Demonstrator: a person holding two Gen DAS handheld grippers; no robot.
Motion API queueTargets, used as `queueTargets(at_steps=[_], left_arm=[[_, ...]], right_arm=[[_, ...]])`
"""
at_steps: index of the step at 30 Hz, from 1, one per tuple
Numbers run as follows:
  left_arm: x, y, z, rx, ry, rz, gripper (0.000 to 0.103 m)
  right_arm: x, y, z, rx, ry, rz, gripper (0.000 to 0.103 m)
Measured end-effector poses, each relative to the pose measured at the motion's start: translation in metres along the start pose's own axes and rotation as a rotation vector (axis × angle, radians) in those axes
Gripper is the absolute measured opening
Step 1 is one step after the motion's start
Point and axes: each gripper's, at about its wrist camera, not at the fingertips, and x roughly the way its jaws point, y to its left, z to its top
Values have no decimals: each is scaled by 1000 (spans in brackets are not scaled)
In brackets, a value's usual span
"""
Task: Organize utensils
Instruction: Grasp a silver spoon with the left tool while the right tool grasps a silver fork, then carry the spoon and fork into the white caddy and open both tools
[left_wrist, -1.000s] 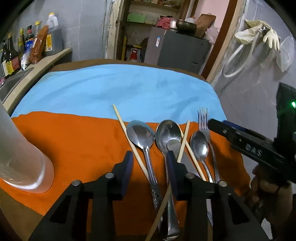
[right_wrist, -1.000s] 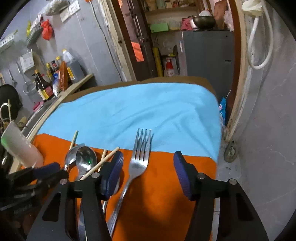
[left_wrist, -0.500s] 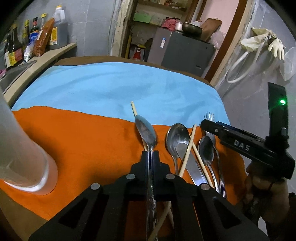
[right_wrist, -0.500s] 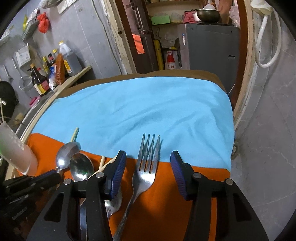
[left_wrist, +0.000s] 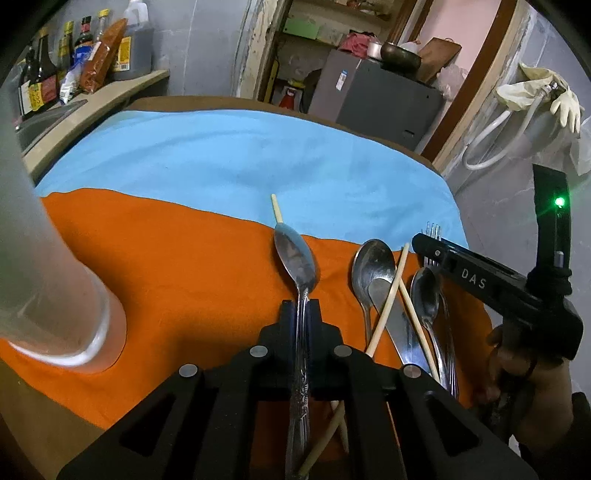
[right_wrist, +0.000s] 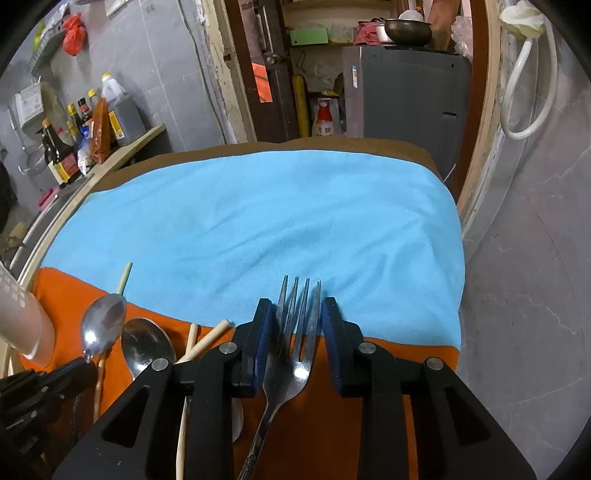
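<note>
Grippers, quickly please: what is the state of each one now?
Left gripper: shut on the spoon.
Right gripper: closing around the fork, pads not yet pressing.

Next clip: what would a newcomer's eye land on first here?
The left tool is shut on a spoon over the orange cloth. To the right, the right tool is closing around a fork at the blue cloth's edge, pads not yet touching. A frosted cup looms at left.
</note>
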Motion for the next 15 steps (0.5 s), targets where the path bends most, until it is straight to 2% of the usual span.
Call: queueTargets(at_steps=[4, 7, 11, 15], left_arm=[[3, 3, 8, -4, 18, -10, 3], [-2, 6, 7, -10, 1, -33, 2], [-24, 5, -4, -6, -92, -93, 0], [-50, -2, -15, 30, -194, -141, 0]], right_arm=[[1, 7, 0, -23, 3, -35, 24], [-2, 2, -2, 12, -5, -5, 21], [-17, -8, -7, 64, -49, 50, 20], [-46, -8, -17, 69, -141, 94, 20]])
